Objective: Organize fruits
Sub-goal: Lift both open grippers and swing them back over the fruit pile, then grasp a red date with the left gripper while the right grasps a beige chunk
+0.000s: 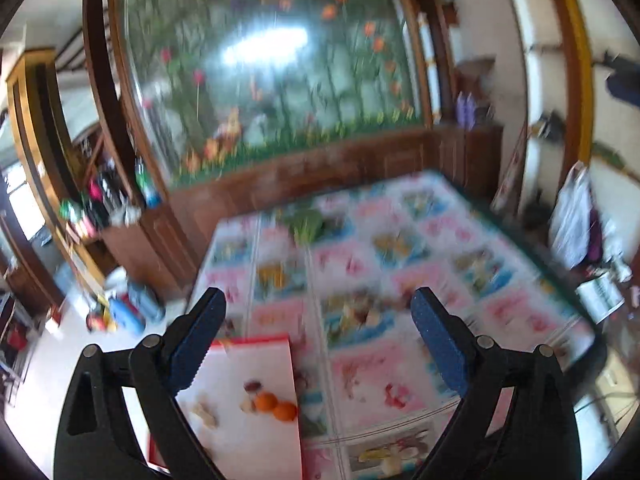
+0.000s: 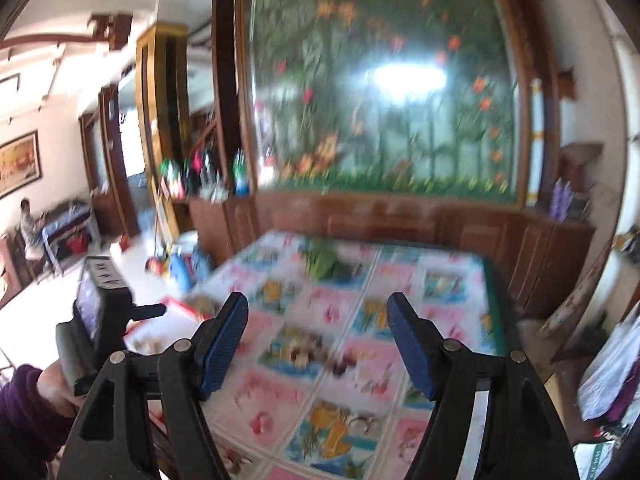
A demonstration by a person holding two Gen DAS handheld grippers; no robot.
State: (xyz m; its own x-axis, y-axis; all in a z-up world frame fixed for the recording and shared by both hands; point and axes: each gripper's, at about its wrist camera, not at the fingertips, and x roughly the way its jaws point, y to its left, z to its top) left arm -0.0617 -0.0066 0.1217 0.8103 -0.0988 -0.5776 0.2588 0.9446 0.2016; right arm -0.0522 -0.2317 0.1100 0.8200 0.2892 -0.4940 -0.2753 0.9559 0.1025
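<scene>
Jaws of left gripper point(image 1: 318, 336) and right gripper point(image 2: 318, 336) wide apart, empty. Oranges point(image 1: 275, 406) on white tray point(image 1: 256, 440): light, round, roll-prone; pinch across middle.

Most of the worktop point(image 1: 400, 264) lies bare under its patterned cover, so the middle and right side are free to cross. A white tray point(image 1: 248, 420) with small fruits fills the near left corner; something green point(image 1: 308, 222) lies by the far edge.
</scene>
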